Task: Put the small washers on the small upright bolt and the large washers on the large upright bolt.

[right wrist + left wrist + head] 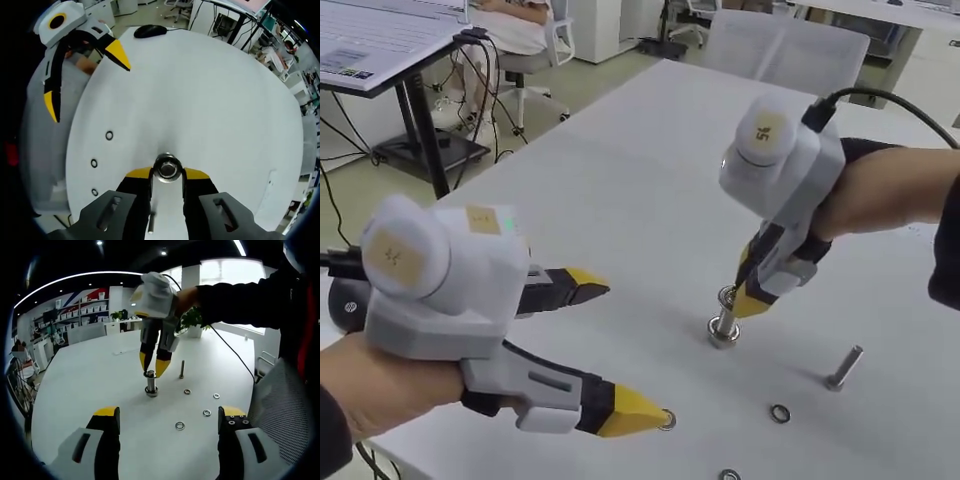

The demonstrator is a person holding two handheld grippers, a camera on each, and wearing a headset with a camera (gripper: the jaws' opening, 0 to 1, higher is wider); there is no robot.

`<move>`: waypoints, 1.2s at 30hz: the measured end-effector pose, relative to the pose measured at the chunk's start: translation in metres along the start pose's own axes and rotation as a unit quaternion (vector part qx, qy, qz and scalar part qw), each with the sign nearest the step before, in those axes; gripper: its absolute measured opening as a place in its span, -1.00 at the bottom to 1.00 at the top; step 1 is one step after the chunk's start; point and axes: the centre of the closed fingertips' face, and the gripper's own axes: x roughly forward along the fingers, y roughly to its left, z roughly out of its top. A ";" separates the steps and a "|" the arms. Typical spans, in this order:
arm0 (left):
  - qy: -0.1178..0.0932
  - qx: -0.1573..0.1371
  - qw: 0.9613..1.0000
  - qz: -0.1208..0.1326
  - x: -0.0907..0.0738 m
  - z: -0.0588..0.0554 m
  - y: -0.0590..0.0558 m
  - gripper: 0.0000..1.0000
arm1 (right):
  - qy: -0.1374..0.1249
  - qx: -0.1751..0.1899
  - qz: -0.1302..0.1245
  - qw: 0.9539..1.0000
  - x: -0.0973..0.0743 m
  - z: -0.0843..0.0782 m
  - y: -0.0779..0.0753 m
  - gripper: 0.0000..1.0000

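Between the clamping tips of the right claw, a shiny washer caps the upright steel bolt; the left claw gapes.

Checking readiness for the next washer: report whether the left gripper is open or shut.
Open. The left gripper has its jaws wide apart, in its own view and the head view.

Bright, glossy metal on the upright bolt, the washers near it and the lying bolt beside it. Smooth matt white across the table under the upright bolt.
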 end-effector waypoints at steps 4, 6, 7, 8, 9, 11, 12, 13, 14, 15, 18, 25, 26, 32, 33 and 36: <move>0.000 -0.001 1.000 0.001 0.000 0.000 0.001 0.60 | 0.004 -0.001 0.002 1.000 0.005 -0.001 0.000 -0.52; 0.001 -0.001 1.000 0.002 -0.001 -0.001 0.001 0.60 | 0.005 0.000 0.004 1.000 0.007 -0.002 0.001 -0.52; 0.000 -0.001 1.000 0.002 -0.001 -0.001 0.001 0.60 | 0.006 0.001 0.006 1.000 0.008 -0.003 0.001 -0.52; 0.000 -0.001 1.000 0.003 -0.001 -0.001 0.002 0.60 | 0.007 0.000 0.006 1.000 0.010 -0.004 0.001 -0.52; 0.001 -0.002 1.000 0.003 -0.001 -0.001 0.002 0.60 | 0.009 0.002 0.008 1.000 0.012 -0.005 0.002 -0.52; 0.001 -0.002 1.000 0.003 -0.001 -0.001 0.002 0.60 | 0.013 0.002 0.009 1.000 0.015 -0.006 0.001 -0.52; 0.002 -0.002 1.000 0.003 -0.001 -0.001 0.002 0.60 | 0.011 0.001 0.009 1.000 0.016 -0.006 0.001 -0.52; 0.002 -0.002 1.000 0.003 -0.001 -0.001 0.002 0.60 | 0.014 0.003 0.012 1.000 0.018 -0.007 0.001 -0.52; 0.002 -0.002 1.000 0.004 -0.001 -0.001 0.002 0.60 | 0.012 0.002 0.012 1.000 0.020 -0.007 0.000 -0.52; 0.002 -0.002 1.000 0.004 -0.001 -0.001 0.002 0.60 | 0.014 0.006 0.015 1.000 0.022 -0.008 0.000 -0.52; 0.002 -0.003 1.000 0.005 -0.001 -0.001 0.002 0.60 | 0.017 0.007 0.017 1.000 0.028 -0.009 0.000 -0.52; 0.003 -0.003 1.000 0.005 -0.001 -0.002 0.003 0.60 | 0.019 0.010 0.021 1.000 0.039 -0.009 -0.001 -0.52; 0.003 -0.003 1.000 0.005 -0.001 -0.002 0.003 0.60 | 0.021 0.010 0.022 0.999 0.041 -0.010 -0.002 -0.52; 0.005 -0.003 1.000 0.005 -0.001 -0.004 0.002 0.59 | 0.023 0.010 0.022 0.999 0.045 -0.010 -0.002 -0.52; 0.005 -0.003 1.000 0.005 -0.001 -0.004 0.002 0.59 | 0.023 0.011 0.022 0.999 0.045 -0.010 -0.002 -0.52; 0.005 -0.004 1.000 0.005 -0.001 -0.004 0.002 0.59 | 0.023 0.012 0.023 0.999 0.045 -0.010 0.000 -0.52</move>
